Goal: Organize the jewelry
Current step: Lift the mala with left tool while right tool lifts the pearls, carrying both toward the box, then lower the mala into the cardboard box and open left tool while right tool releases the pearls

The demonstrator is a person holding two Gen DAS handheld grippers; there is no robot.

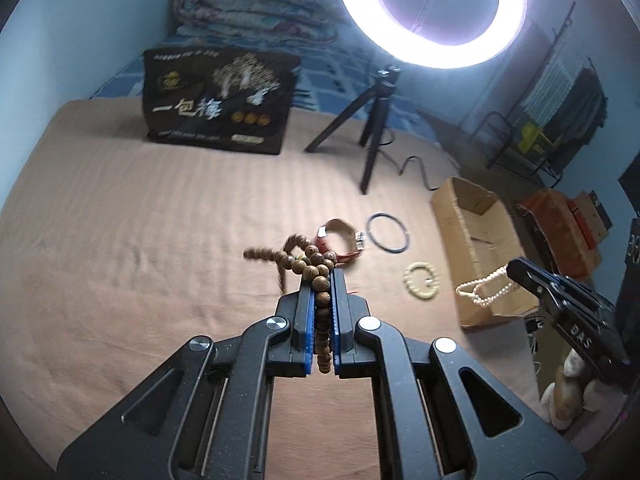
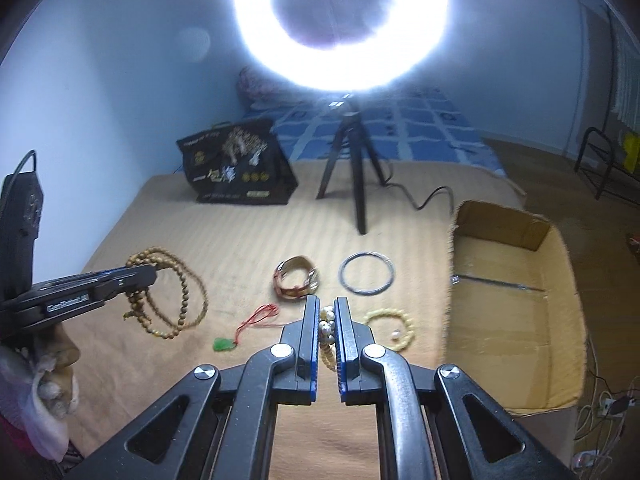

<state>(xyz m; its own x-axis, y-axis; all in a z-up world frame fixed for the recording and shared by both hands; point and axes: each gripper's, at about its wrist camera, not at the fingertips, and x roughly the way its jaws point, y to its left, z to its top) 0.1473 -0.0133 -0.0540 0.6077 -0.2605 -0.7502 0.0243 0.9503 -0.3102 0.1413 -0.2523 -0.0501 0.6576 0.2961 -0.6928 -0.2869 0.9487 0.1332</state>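
Beads (image 1: 320,276) of brown wood sit clamped in the left claw (image 1: 323,280); the right claw (image 2: 327,312) grips pearls (image 2: 327,326), a box (image 2: 516,320) just right of it

Black tool (image 1: 323,280) with blue pads, silver screws.

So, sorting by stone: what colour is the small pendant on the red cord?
Green, clearest in right wrist view.
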